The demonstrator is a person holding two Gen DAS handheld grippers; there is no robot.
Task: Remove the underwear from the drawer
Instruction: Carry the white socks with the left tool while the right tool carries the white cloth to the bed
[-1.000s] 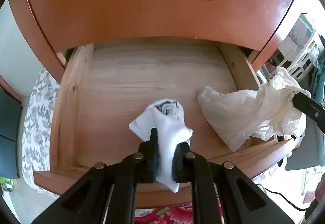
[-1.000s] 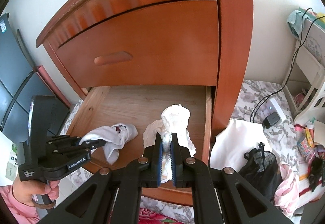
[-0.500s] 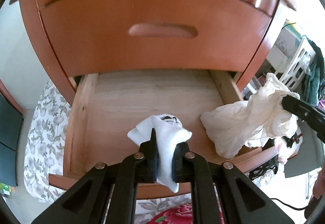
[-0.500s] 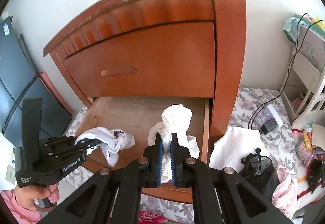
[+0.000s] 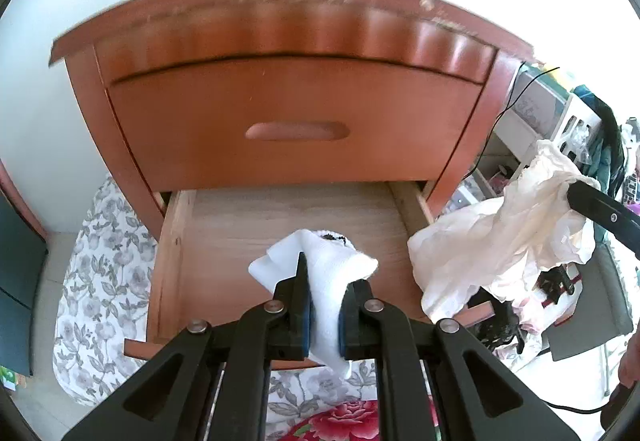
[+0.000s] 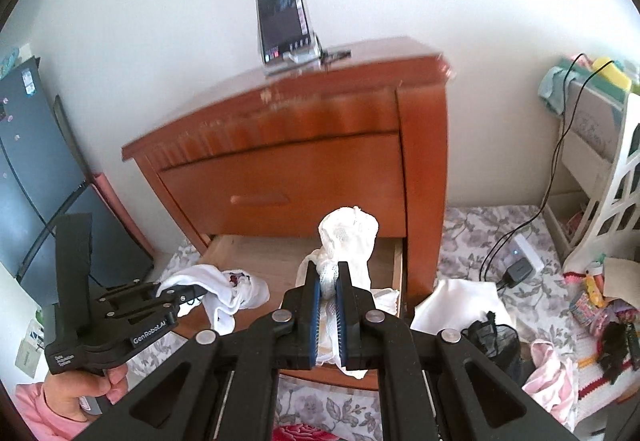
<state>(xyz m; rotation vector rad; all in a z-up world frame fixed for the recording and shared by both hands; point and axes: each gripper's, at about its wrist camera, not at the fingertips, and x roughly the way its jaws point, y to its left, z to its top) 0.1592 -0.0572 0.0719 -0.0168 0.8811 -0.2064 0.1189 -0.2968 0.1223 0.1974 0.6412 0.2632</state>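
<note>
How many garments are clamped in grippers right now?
2. A white garment in the left gripper, above the open drawer. A cream garment in the right gripper, over the drawer's right side. Drawer floor looks bare, though the garments hide part of it.

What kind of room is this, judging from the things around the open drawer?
Most likely a bedroom. A wooden nightstand stands against the wall with its bottom drawer open, each gripper lifts a white undergarment, and pink clothing lies on the floral sheet.
</note>
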